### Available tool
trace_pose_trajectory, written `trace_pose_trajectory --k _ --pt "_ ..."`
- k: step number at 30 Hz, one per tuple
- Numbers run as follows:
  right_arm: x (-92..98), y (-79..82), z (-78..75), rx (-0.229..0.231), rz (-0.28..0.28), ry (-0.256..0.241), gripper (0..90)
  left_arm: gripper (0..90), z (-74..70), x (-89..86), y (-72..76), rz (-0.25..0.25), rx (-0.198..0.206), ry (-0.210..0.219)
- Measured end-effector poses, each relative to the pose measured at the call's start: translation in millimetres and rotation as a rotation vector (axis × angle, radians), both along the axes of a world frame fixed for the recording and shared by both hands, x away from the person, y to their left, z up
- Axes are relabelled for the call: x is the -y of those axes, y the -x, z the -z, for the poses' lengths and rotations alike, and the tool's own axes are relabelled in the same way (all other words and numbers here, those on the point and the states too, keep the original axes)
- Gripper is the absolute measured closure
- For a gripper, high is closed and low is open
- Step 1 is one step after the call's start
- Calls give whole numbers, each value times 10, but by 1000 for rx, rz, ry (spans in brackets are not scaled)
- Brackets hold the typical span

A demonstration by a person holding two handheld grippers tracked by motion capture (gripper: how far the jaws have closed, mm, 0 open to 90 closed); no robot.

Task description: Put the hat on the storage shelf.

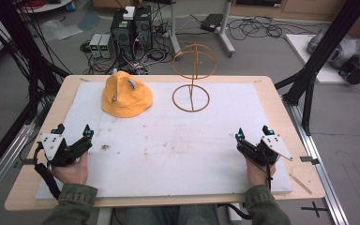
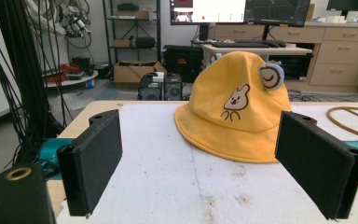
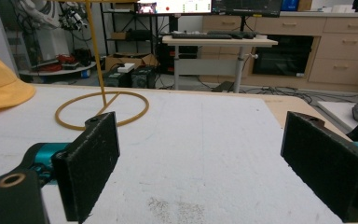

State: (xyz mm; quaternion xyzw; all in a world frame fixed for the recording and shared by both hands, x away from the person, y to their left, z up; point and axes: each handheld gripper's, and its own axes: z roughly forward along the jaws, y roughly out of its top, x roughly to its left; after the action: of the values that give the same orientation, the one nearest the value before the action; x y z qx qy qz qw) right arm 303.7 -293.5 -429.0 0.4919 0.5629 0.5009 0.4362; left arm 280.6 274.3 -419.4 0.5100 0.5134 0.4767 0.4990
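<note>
A yellow bucket hat (image 1: pixel 126 95) with a small animal face and little ears lies on the white mat at the back left; it also sits straight ahead in the left gripper view (image 2: pixel 235 112). To its right stands a thin brown wire hat stand (image 1: pixel 192 76) with a ring base (image 3: pixel 101 109) and a round top. My left gripper (image 1: pixel 73 131) rests near the mat's front left, open and empty, well short of the hat. My right gripper (image 1: pixel 252 132) rests at the front right, open, nothing between its pads.
The white mat (image 1: pixel 168 150) covers a wooden table (image 1: pixel 281 112). Black frame posts (image 1: pixel 326 42) flank the table. Computers and cables (image 1: pixel 131 33) crowd the floor behind, and a desk (image 3: pixel 219 42) stands farther off.
</note>
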Motion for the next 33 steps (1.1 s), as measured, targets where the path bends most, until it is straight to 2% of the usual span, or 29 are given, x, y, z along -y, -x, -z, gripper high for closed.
trace_pose_trajectory --k 11,16,20,23,25,28,29,31,33 --pt "18 2 -6 10 7 13 112 151 -32 19 0 17 5 -3" --pt "30 -5 -10 14 13 4 112 151 -92 55 -8 18 19 -10" --pt "34 -8 -11 10 15 -6 112 153 -146 79 -7 27 13 -3" --pt "48 -21 -10 11 19 -18 112 154 -225 104 4 41 26 -8" --pt "51 -28 -7 6 16 -21 112 156 -344 131 -22 51 50 -5" --pt "47 -34 -8 13 14 -16 112 156 -479 170 -92 58 51 -13" --pt "47 -34 -9 14 14 -14 112 158 -479 170 -92 58 51 -13" --pt "50 -35 -9 14 11 -22 112 158 -669 204 -162 61 68 -35" --pt "60 -36 -12 16 13 -24 112 161 -811 226 -216 68 85 -32"
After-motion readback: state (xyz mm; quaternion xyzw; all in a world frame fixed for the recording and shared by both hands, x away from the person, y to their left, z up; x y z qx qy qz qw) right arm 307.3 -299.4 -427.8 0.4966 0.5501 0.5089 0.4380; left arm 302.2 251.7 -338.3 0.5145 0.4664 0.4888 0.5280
